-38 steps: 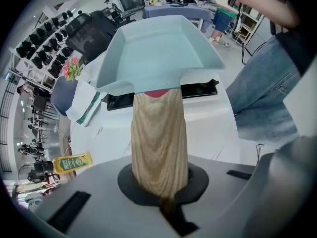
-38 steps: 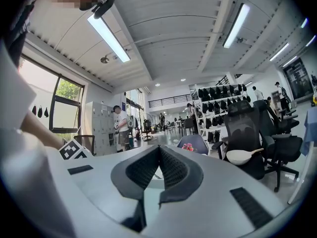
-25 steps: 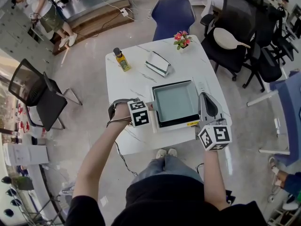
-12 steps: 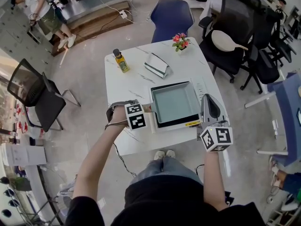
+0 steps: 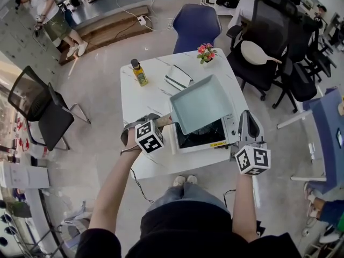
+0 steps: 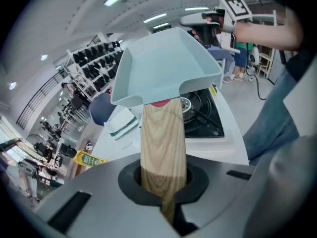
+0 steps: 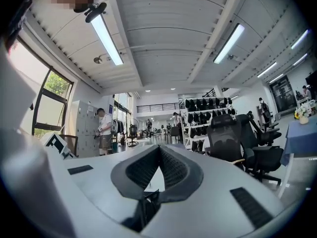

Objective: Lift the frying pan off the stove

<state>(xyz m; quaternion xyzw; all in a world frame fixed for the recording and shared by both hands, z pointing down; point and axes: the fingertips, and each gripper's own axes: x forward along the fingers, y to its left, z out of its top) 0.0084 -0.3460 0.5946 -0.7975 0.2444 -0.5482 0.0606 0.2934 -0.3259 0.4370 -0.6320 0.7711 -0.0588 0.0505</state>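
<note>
Hovering tilted above stove [image 5: 203, 137]: frying pan [image 5: 201, 104] in left gripper [image 6: 163, 182].

In the head view your frying pan [image 5: 201, 104] covers the upper part of the stove [image 5: 207, 135], so only its lower strip shows. The marker cube [image 5: 149, 137] and your hand hide the tips of your left gripper [image 5: 163, 122] there. In the left gripper view, the end of the wooden handle [image 6: 163, 143] disappears between the closed jaws at the bottom of the frame. The label on the yellow bottle [image 5: 140, 73] is too small to read.
</note>
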